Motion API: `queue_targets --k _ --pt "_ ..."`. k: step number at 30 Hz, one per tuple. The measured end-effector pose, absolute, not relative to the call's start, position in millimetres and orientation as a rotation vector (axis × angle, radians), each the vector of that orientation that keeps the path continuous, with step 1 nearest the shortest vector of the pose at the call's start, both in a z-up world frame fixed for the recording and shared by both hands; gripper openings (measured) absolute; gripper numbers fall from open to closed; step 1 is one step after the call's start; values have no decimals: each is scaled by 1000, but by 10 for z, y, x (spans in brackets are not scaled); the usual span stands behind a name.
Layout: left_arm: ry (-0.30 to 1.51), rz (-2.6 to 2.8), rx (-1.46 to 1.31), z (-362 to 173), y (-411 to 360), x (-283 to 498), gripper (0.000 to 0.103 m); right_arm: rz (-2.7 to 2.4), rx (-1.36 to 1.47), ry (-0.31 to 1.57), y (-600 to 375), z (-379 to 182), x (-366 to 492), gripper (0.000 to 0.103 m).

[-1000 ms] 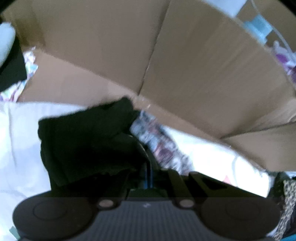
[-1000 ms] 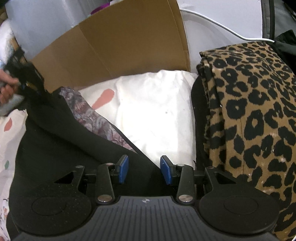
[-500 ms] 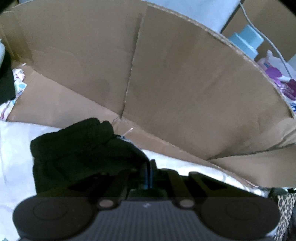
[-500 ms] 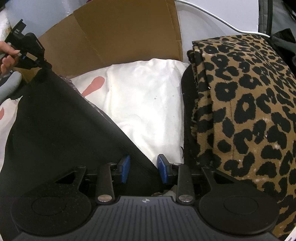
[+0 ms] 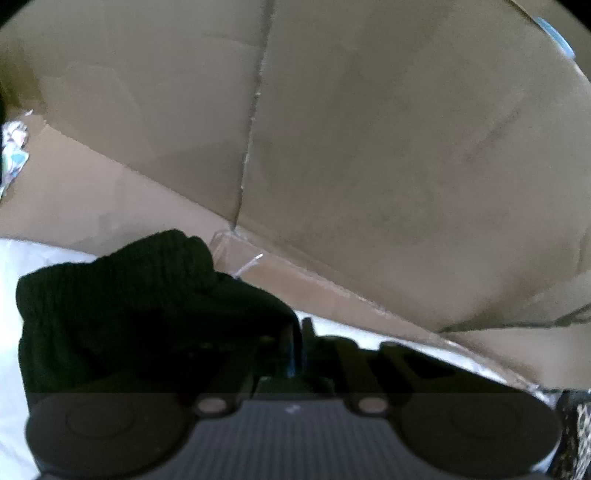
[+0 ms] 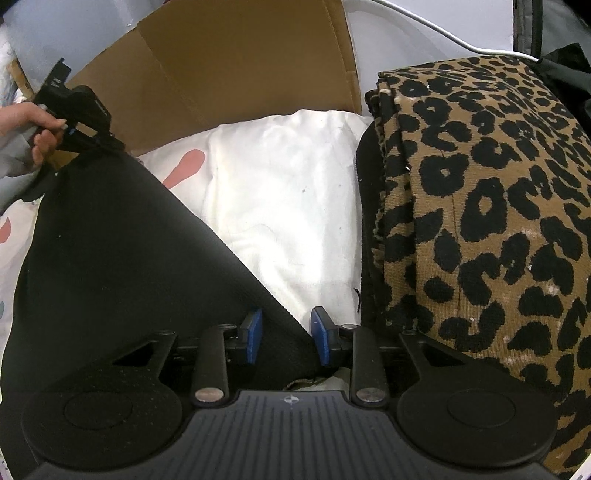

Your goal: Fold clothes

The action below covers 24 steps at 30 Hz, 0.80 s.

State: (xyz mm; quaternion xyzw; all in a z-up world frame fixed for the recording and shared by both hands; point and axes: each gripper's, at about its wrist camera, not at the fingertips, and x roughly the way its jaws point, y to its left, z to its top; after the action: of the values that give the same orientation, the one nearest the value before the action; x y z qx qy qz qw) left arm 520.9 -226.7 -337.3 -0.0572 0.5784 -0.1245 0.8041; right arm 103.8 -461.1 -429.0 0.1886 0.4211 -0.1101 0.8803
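Looks like a home, probably a bedroom: white bedding [image 6: 288, 206] with coral spots underneath, open cardboard box [image 6: 236, 62] at 12 o'clock, folded leopard-print garment [image 6: 480, 206] at 3 o'clock, white cable [image 6: 436, 27] behind.

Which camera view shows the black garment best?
The right wrist view: the black garment spreads across its left side, stretched between both tools. The left wrist view shows only a dark, blurred bunch of it before the cardboard box.
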Motion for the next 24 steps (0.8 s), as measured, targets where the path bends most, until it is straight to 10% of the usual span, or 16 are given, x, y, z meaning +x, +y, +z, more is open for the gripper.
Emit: queue_targets --k 5,24 --pt "1175 -308 -113 -2924 -2064 5198 40 -232 389 880 -4601 -4289 1042 34" --pt "1220 -250 68 -3182 -1741 5186 30 -237 398 883 -4600 -4293 1041 34"
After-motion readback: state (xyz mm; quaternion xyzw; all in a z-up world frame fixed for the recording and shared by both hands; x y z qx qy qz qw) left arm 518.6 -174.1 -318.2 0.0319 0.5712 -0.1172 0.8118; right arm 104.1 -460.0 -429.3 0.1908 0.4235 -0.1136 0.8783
